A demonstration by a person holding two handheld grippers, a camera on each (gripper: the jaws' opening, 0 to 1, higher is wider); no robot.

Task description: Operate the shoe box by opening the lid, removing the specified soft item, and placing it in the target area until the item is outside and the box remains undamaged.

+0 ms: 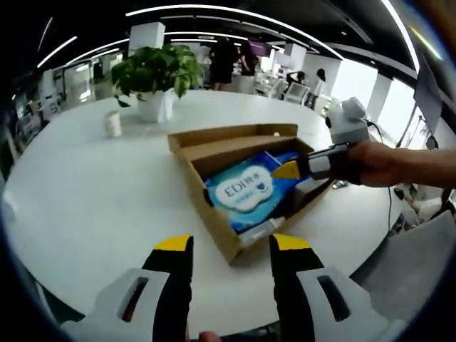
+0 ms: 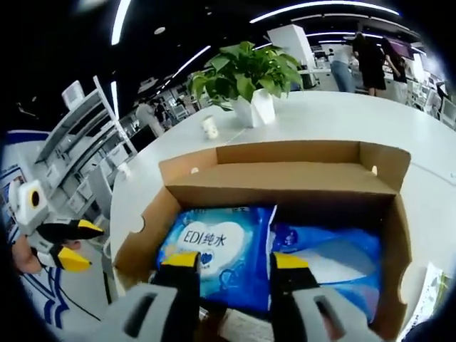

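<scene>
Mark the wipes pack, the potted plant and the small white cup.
wipes pack (image 1: 244, 189), left gripper view, on its white label.
potted plant (image 2: 246, 68), right gripper view, on its leaves.
small white cup (image 1: 113, 124), left gripper view, on its side.

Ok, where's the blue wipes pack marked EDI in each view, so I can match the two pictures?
Left gripper view: the blue wipes pack lies in the open shoe box, centre frame, beyond the left gripper; the right gripper reaches in at its right edge.
Right gripper view: the pack sits low and left of centre in the box, under the right gripper.
Shared landmark: the potted plant behind the box.
</scene>
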